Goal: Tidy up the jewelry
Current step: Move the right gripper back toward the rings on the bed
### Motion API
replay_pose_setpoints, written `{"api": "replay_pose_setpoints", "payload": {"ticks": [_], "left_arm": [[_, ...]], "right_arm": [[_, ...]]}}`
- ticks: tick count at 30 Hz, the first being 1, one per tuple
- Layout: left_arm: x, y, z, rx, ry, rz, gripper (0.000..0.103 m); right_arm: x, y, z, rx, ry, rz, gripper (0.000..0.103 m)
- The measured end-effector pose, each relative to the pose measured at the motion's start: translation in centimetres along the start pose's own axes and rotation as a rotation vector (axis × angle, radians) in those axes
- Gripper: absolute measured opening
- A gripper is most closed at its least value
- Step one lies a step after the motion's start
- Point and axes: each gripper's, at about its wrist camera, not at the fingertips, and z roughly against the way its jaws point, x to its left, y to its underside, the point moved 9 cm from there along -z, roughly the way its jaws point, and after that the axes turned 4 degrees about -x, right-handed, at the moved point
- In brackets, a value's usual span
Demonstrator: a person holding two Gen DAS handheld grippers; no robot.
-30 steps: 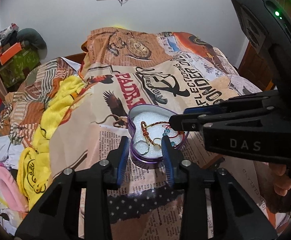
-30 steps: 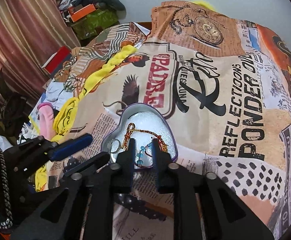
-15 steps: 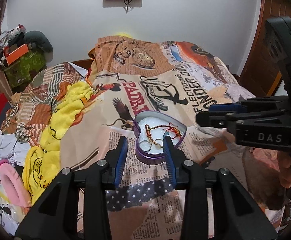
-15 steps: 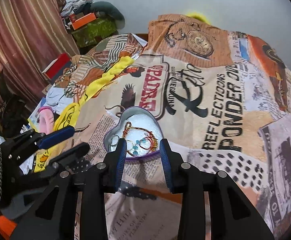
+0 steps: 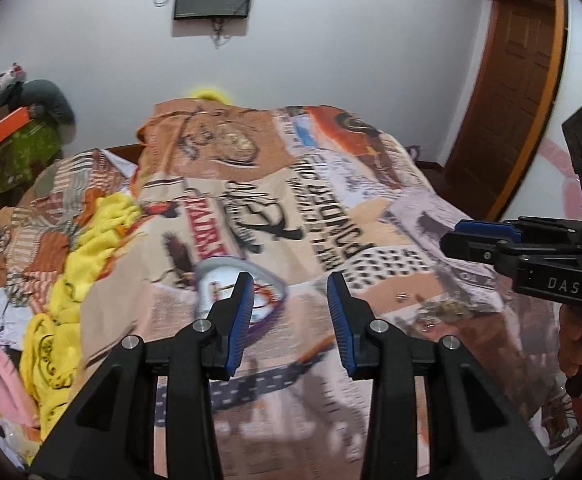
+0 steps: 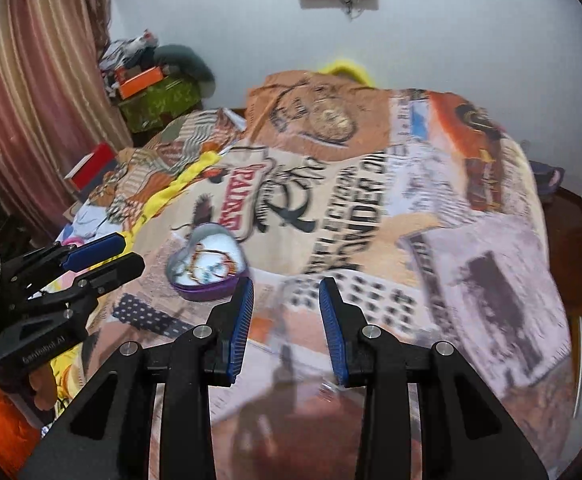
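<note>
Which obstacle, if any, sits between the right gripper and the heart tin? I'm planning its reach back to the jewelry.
Nothing visible does: only bare printed bedspread lies between the open right gripper and the heart tin, ahead to its left.

bare printed blanket is lying open ahead; only the heart tin and small jewelry pieces are interrupting it.
</note>
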Motion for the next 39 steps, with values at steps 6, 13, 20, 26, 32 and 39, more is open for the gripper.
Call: {"api": "replay_pose_setpoints", "payload": {"ticks": [6, 13, 20, 26, 32, 39], "left_arm": [[-4.2, 0.1, -1.6, 0.029, 0.070, -0.039, 0.037], [-8.8, 2.4, -4.2, 0.112, 0.141, -0.091, 0.037], [-11.5, 5.6, -6.3, 0.210, 0.202, -0.123, 0.037], [-12.6, 7.1, -7.8, 0.273, 0.226, -0.131, 0.037], [-12.6, 7.2, -8.7, 0.289, 0.261, -0.096, 0.036], [-12.3, 7.0, -9.4, 0.285, 0.258, -0.086, 0.017]], "right_arm": [[-4.4, 1.9, 2.2, -0.007, 0.082, -0.040, 0.031], [-7.5, 5.1, 2.8, 0.038, 0.118, -0.069, 0.031], [-7.8, 8.3, 2.2, 0.090, 0.059, -0.095, 0.031], [-7.1, 9.3, 0.8, 0.128, 0.017, -0.069, 0.031], [-6.3, 9.4, -0.8, 0.158, -0.031, -0.038, 0.031], [-6.0, 9.7, -2.2, 0.167, -0.035, 0.014, 0.031]]}}
